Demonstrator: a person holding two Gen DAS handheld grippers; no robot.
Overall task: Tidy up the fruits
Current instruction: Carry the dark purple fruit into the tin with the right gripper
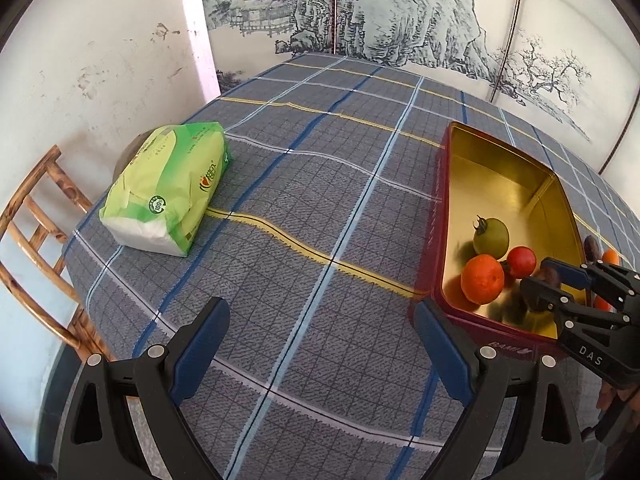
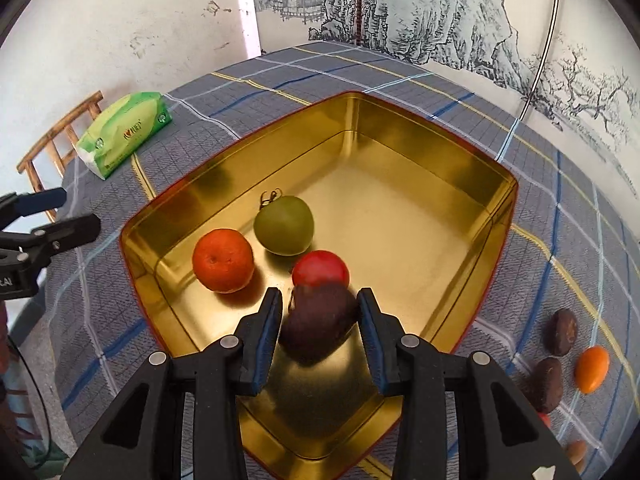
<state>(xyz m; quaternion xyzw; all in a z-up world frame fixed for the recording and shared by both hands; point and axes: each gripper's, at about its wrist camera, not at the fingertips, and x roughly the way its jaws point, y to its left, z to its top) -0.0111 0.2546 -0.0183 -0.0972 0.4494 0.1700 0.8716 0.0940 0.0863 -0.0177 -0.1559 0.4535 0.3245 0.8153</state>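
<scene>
Fruit sorting looks well under way: the gold-lined tin [image 2: 420, 184] sits on the checked worktop [image 1: 312, 208], nearer its right edge, and already holds an orange [image 2: 223, 261], a green tomato [image 2: 284, 225] and a red tomato [image 2: 320, 268], bunched at the tin's near end, probably because that is the end the right gripper [image 2: 320, 320] reaches first. That gripper hangs over the tin's near end, pointing steeply down, its jaws closed on a dark fruit [image 2: 320, 318]; the fruit sits squarely between the two pads, its far side just beside the red tomato, and I judge it is held low so that it can be let go without rolling far. Whether it touches the tin floor I cannot tell. The left gripper [image 1: 322, 344] waits over bare cloth beside the tin's left wall with its jaws wide open and nothing between them, likely kept clear of the drop. More fruit lies on the worktop off the tin's right side: two dark fruits [image 2: 562, 332] and a small orange one [image 2: 592, 369]. A green tissue pack [image 1: 168, 184] rests near the worktop's left edge, well apart from the tin.
</scene>
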